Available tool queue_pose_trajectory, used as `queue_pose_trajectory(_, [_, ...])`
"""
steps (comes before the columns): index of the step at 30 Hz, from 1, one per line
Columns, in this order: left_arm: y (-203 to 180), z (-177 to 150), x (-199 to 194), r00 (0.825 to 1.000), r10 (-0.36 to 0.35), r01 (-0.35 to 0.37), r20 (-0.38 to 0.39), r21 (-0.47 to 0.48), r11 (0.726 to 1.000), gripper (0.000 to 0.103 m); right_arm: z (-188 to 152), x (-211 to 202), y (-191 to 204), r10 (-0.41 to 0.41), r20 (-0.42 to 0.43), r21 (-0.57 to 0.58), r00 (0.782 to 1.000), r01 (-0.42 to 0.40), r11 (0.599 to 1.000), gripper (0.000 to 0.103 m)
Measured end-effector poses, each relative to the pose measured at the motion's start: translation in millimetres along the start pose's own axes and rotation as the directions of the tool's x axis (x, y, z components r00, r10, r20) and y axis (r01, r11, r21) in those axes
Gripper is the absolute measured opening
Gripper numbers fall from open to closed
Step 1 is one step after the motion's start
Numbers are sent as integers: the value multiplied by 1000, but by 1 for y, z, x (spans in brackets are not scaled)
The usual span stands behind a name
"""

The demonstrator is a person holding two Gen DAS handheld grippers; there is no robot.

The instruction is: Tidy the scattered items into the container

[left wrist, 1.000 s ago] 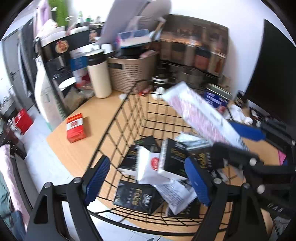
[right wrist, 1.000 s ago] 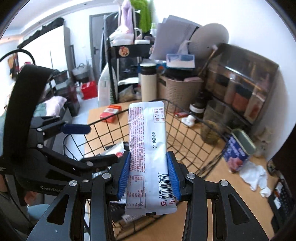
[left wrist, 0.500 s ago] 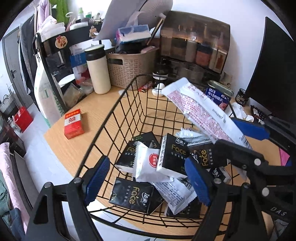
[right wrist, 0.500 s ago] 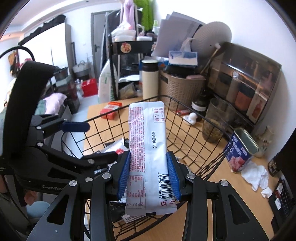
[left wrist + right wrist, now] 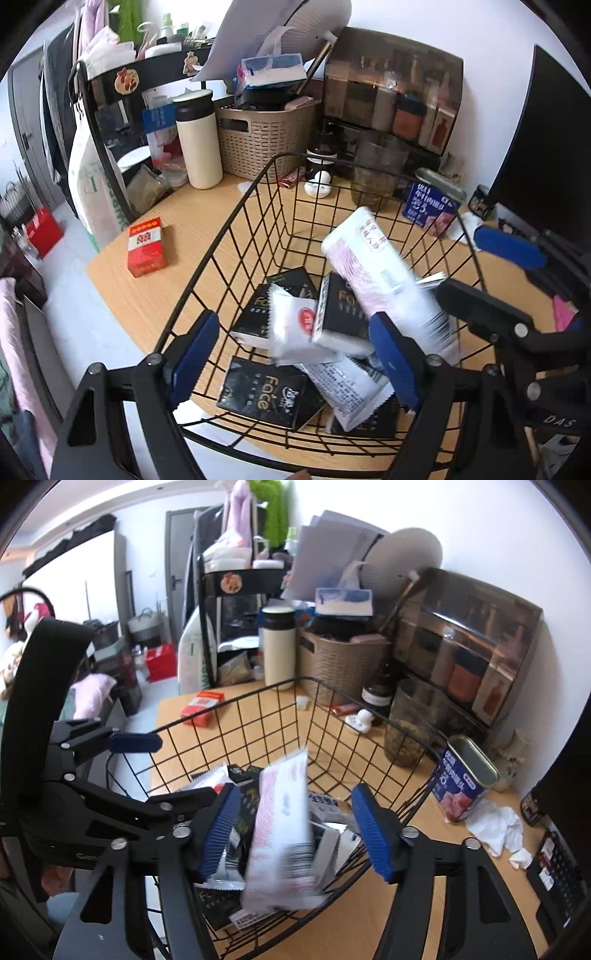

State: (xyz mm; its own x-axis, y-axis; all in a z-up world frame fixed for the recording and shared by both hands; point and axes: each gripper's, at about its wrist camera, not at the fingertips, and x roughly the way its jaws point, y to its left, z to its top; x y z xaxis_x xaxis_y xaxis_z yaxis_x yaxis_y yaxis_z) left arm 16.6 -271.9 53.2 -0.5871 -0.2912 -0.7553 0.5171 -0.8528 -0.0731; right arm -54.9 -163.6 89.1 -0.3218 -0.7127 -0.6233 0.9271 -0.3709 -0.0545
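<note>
A black wire basket (image 5: 236, 236) (image 5: 258, 701) sits on the wooden table and holds several black "Face" packs (image 5: 269, 391) and white sachets (image 5: 295, 325). A long white and pink packet (image 5: 384, 280) (image 5: 280, 834) is blurred and falling into the basket, free of any fingers. My right gripper (image 5: 299, 830) is open just above the basket's near rim, over the packet. My left gripper (image 5: 295, 358) is open and empty over the basket's near left side. A red box (image 5: 146, 247) (image 5: 203, 707) lies on the table left of the basket.
A blue tin (image 5: 432, 206) (image 5: 461, 786) and crumpled tissue (image 5: 495, 827) lie right of the basket. A cream flask (image 5: 197, 144), a woven bin (image 5: 266, 147), a glass jar (image 5: 406, 731) and a dark cabinet (image 5: 472, 653) stand behind. A monitor (image 5: 546, 147) is at the right.
My right gripper has opened and let go of the white and pink packet, which now drops into the basket. The left gripper has stayed open over the basket.
</note>
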Motion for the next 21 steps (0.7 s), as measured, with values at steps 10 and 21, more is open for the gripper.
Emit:
queue_pose_trajectory(10, [1, 0, 4, 999, -35, 34, -22, -35, 999, 85, 1, -1, -1, 8, -14, 24, 1000, -8, 1000, 64])
queue_pose_trajectory(21, [-30, 2, -5, 987, -163, 163, -13, -21, 986, 85, -5, -37, -11, -90, -24, 78, 996, 91, 993, 64])
